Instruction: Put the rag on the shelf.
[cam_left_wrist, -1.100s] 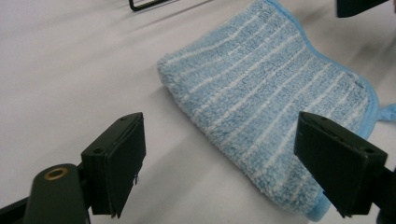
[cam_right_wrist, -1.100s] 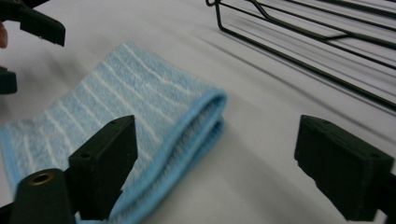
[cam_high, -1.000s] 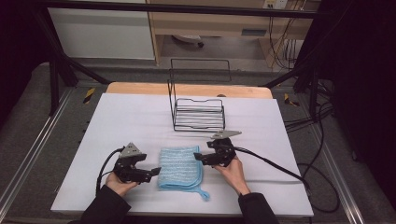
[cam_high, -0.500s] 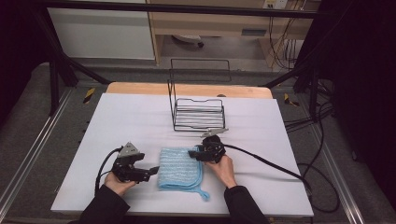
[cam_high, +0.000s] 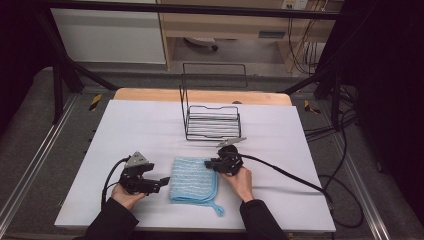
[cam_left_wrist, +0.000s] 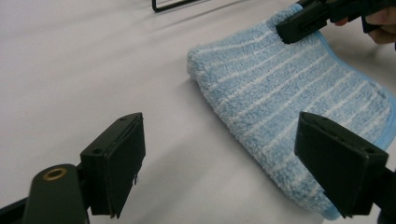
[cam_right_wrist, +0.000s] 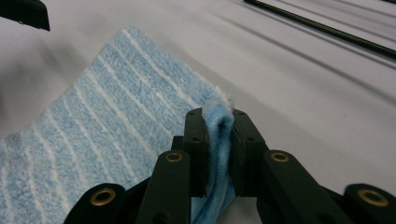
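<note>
Right now I have the right claw clenched on the far right corner of the folded blue cloth, and in the right gripper view the terry is bunched between the two jaws, a soft fold pinched tight. The left claw is released, jaws standing wide apart, sitting low on the desk just beside the cloth's left edge with nothing between them; in the left gripper view one jaw hangs over the near left corner of the cloth and the other over bare desk. I judge the step in hand to be taking hold of the cloth at two corners, with one grip made and one not yet made. The next move, as I read it, calls for sliding the left claw in so that its jaws straddle the near left corner, then closing without dragging the folded layers apart. The cloth lies flat on the desk, in front of the wire rack and well apart from it, between my two claws. It is nearly square, its slightly longer axis running from the rack toward me, white stripes crossing it, with a small hanging loop pointing away from the rack at the near right corner.
</note>
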